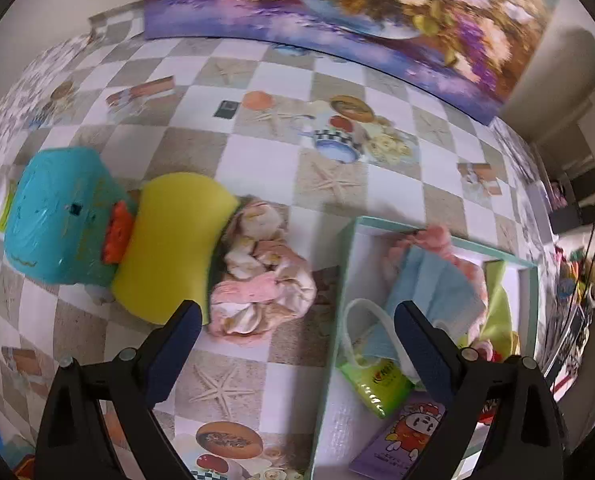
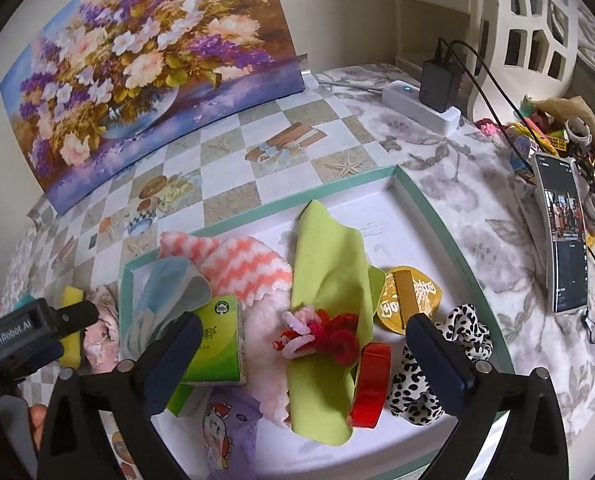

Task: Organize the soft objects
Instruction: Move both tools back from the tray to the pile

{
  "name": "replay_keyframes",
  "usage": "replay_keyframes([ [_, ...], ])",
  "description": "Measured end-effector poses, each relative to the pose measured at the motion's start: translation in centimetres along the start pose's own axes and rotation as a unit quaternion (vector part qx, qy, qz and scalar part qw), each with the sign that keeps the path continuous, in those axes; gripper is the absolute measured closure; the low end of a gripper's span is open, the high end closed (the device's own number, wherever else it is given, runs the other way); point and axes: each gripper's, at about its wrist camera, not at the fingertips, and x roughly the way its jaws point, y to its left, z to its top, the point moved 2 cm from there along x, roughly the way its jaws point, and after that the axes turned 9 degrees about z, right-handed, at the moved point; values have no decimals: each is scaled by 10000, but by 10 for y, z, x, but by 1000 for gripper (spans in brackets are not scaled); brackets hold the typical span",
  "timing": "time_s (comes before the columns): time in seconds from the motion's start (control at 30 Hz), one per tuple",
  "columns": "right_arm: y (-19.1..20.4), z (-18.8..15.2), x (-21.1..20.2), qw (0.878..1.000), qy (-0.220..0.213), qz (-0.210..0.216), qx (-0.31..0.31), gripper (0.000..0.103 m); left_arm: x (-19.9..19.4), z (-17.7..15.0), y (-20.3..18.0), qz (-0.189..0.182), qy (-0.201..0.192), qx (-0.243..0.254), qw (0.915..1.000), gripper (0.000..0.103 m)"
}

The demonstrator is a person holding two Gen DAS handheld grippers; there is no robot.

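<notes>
A shallow teal-rimmed white tray (image 2: 429, 204) holds soft items: a green cloth (image 2: 329, 264), a pink zigzag towel (image 2: 249, 264), a blue face mask (image 2: 169, 292), a green tissue pack (image 2: 217, 344), pipe-cleaner flowers (image 2: 317, 336) and a leopard scrunchie (image 2: 437, 368). The tray also shows in the left wrist view (image 1: 337, 280). On the table left of it lie a crumpled pink floral cloth (image 1: 261, 276), a yellow sponge (image 1: 173, 240) and a teal plush toy (image 1: 61, 216). My left gripper (image 1: 297, 340) is open, empty, near the floral cloth. My right gripper (image 2: 305, 364) is open, empty, over the tray.
A flower painting (image 2: 137, 72) leans against the wall at the back. A power strip with charger (image 2: 421, 100), a phone (image 2: 565, 240) and clutter sit at the right. A gold packet (image 2: 409, 296), red tape (image 2: 371, 384) and a purple packet (image 2: 225, 432) lie in the tray.
</notes>
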Motion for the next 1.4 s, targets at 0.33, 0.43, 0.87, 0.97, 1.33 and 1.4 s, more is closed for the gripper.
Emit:
replay_keyframes([
  [0.33,10,0,-8,9998,-105,7,-192,0,-14,1,18,238,-64,0,9997,6],
  [0.43,20,-2,-13,9995,-134,87,-286,0,-28,3,28,336,-220,120,9991,6],
  [0.87,116,-8,-21,9873,-78,938,-1278,0,-71,12,128,1178,-696,-292,9902,6],
  [0.97,144,-15,-6,9814,197,1111,-1551,1,-68,13,144,1110,-606,-425,9911,6],
  [1.33,191,-27,57,9665,950,1093,-2121,40,-43,14,143,764,-209,-577,9952,6],
  [1.4,194,-25,65,9658,1010,1076,-2133,41,-41,14,146,688,-175,-712,9949,6],
])
